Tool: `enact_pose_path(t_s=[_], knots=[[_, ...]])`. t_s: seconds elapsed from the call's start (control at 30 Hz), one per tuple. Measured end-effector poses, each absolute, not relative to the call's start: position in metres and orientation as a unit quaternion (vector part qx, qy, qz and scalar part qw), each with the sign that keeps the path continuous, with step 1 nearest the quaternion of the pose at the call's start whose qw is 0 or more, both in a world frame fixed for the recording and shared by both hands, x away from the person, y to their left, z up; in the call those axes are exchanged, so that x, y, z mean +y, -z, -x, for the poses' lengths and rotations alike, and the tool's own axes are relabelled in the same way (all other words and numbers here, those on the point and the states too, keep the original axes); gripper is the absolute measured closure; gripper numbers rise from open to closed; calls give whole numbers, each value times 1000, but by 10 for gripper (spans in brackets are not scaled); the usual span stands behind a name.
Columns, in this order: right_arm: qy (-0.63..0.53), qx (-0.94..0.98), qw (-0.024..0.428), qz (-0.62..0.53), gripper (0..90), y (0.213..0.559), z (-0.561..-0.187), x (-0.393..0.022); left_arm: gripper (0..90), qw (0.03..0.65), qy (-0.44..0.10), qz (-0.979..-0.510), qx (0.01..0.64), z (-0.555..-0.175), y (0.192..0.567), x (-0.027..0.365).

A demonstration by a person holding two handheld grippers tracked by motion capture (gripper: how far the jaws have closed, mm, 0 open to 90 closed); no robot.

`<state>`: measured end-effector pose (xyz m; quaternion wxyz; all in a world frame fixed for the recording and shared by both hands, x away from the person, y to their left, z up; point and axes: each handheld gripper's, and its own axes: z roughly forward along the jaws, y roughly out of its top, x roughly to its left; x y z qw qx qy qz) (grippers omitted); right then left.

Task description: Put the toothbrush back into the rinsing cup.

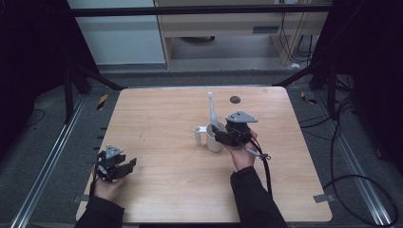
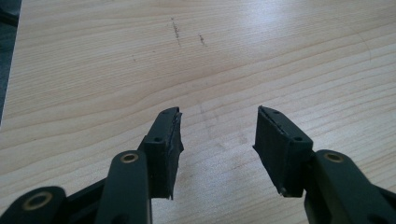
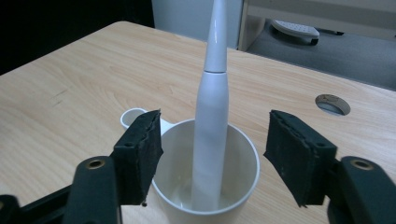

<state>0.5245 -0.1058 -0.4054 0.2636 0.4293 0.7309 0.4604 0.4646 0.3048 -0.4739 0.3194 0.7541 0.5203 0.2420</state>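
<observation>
In the high view the white cup stands right of the middle of the desk, with its handle pointing toward the left of the frame. The right tool sits at the cup's right side. 1 thing is in the cup: a white electric toothbrush, base down on the bottom, its long axis near upright and leaning slightly toward the upper left of the frame.

In the right gripper view the toothbrush rises through the middle of the frame, straight ahead between the 2 jaws. Those jaws stand apart, flanking the cup without pressing on the brush body or the rim. So the right tool grips nothing, and the brush stands free inside the cup.

The left tool is at the lower left of the high view, well apart from the cup, so the right hand is far the nearer. In the left gripper view the left tool has its jaws partly apart over bare wood, nothing between them.

Any next move on the brush, I judge, follows that upright axis.
</observation>
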Motion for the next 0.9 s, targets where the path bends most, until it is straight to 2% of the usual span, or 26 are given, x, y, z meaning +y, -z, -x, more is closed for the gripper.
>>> enact_pose_path(t_s=[0.43, 0.9], knots=[[-439, 742, 285, -419, 216, 410, -483, -150, 478, 319, -243, -754, 520, -465, 474, 305], [-401, 743, 281, -456, 207, 445, -441, -210, 420, 320, -243, -759, 512, -465, 476, 302]])
